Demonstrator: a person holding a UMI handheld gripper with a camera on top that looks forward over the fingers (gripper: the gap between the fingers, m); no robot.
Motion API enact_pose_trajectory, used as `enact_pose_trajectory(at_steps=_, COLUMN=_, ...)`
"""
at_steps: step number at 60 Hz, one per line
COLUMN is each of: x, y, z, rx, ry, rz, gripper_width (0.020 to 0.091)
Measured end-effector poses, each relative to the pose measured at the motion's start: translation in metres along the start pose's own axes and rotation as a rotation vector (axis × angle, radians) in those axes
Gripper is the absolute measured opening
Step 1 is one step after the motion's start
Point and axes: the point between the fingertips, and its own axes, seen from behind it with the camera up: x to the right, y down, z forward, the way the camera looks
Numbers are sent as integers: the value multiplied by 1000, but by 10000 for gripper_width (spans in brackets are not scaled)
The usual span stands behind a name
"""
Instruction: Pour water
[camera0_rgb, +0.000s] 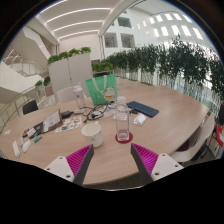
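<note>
We are seeing a clear bottle (122, 122) standing upright on a red coaster (123, 139) on the table (170, 125), just ahead of the gripper (113, 158) and touching neither finger. The gripper is released, its pink pads (79, 159) spread wide apart. A white cup (92, 134) is sitting just beside the bottle. Beyond lie a dark notebook (142, 109) and a green chair (101, 90). Clutter (45, 125) past the cup is too small to identify.

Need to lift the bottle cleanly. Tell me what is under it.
The clear bottle stands upright on a small red coaster on the wooden table. Only the coaster's rim shows; its centre is covered. The gripper is open, short of the bottle.
</note>
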Motion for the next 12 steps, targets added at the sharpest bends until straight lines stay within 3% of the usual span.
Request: enact_pose_trajectory(at_steps=12, x=-25, y=-5, z=-97, rx=43, ry=46, rz=-60, gripper_width=829)
